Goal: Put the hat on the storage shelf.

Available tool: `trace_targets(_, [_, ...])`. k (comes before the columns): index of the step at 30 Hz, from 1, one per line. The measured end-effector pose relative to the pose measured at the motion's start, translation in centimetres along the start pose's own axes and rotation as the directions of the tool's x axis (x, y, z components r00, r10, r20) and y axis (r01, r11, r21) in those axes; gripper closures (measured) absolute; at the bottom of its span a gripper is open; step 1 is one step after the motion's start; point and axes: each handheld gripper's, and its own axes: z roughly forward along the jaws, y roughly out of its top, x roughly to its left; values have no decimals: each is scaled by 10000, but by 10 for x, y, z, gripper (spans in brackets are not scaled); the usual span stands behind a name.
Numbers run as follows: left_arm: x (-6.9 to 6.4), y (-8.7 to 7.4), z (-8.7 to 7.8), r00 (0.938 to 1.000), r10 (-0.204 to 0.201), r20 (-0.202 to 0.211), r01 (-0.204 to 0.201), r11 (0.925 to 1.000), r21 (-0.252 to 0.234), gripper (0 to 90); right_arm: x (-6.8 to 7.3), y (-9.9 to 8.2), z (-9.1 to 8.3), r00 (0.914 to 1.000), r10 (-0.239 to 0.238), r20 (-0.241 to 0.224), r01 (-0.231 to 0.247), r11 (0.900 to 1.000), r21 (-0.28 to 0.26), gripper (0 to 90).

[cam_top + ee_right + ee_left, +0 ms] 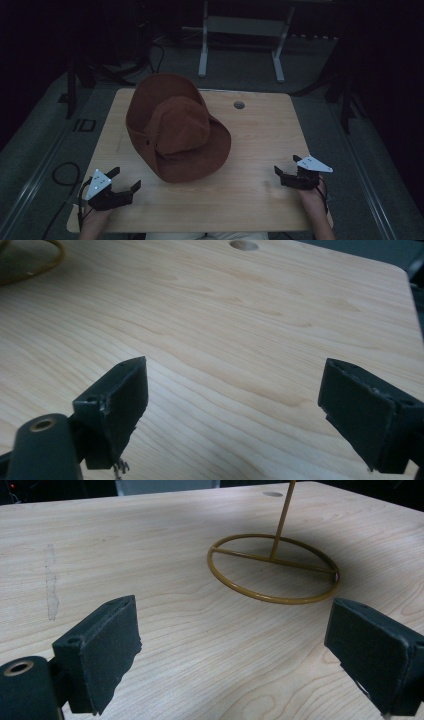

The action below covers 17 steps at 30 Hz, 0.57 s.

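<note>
Grippers are resting wide apart at the near edge of a pale wooden table (260,190), a person's hands holding one at each corner. At about 7 o'clock the left gripper (126,180) is sitting with its jaws spread and nothing between them; at about 4 o'clock the right gripper (286,165) is likewise gaping over bare wood. Between them and farther back, toward 11 o'clock of the tabletop's centre, a brown wide-brimmed hat (175,130) is perching tilted on a brass-coloured wire stand (272,567), whose ring base and upright rod are showing in the left gripper view, just beyond the open jaws. A round cable hole (239,105) is lying near the table's far edge, at about 1 o'clock.
</note>
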Motion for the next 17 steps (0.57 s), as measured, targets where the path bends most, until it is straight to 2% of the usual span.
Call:
trace_targets(4, [0,0,0,9999,40,-100,-41,10000,-6,81,-2,-6,1,9986,-60,527,51,9998,181,120])
trace_targets(6, [0,0,-1,9998,82,-191,-83,10000,-18,81,-2,-6,1,9962,-138,857,130,9999,103,120])
trace_targets(9, [1,-1,-2,9996,64,-277,-66,10000,-61,81,-3,-7,1,9893,-310,1428,295,9995,122,121])
trace_targets(13, [1,-1,-3,9995,56,-313,-58,9999,-85,80,-8,-8,0,9873,85,1588,-91,10000,27,123])
trace_targets(17, [1,-1,-3,9995,49,-314,-52,10000,-78,81,-7,-8,0,9892,32,1463,-40,10000,51,129])
